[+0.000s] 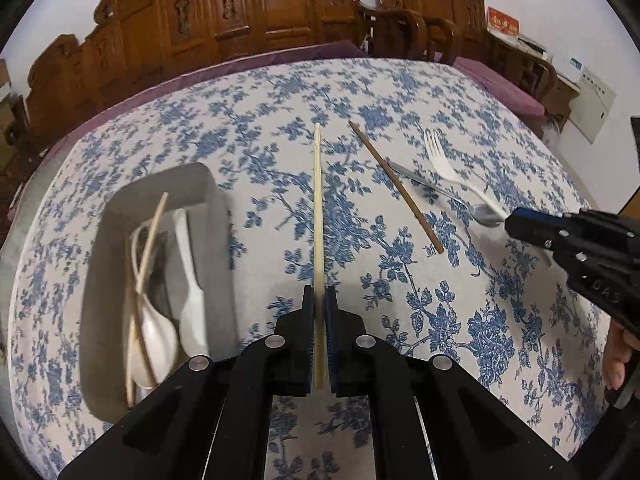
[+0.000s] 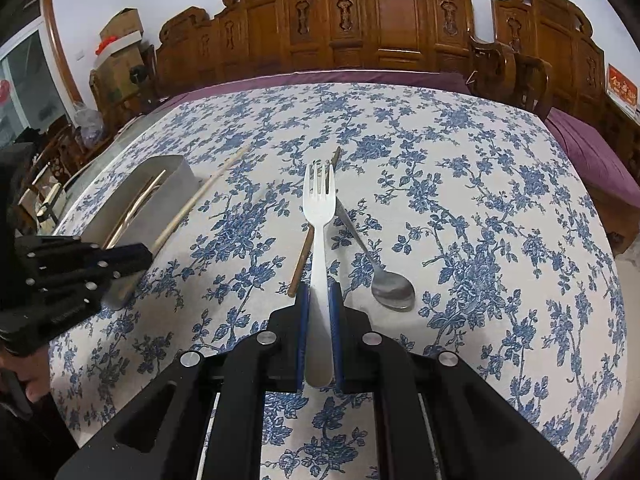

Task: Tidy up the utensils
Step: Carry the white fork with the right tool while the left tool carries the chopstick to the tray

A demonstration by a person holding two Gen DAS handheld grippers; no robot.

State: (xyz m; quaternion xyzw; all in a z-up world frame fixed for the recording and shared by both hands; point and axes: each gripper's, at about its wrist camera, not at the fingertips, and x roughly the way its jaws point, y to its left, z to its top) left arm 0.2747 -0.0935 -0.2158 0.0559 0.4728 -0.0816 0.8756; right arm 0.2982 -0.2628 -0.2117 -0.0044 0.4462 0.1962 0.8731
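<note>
- Blue-and-white floral tablecloth (image 1: 460, 128) covers the round table under both tongs; carved brown wooden chairs (image 1: 248, 12) stand past the far edge.
- Grey rectangular plastic utensil bin (image 1: 200, 188) sits on the cloth left of the left tongs; inside lie white plastic spoons (image 1: 191, 280) and pale chopsticks (image 1: 150, 240).
- Left tongs (image 1: 319, 300): jaws pressed together, pinching a pale bamboo chopstick (image 1: 317, 200) near its butt end, stick pointing straight ahead, clear of the bin.
- Right tongs (image 2: 319, 300): jaws nipped on the handle of a white plastic fork (image 2: 319, 208), tines pointing ahead.
- Dark brown wooden chopstick (image 1: 396, 188) lies on the cloth between the two tongs, diagonal.
- Shiny metal spoon (image 2: 390, 290) lies just right of the right tongs, bowl near, handle running under the fork.
- Person's fingers (image 1: 616, 356) show behind the right tongs, low at the edge of the left view.
</note>
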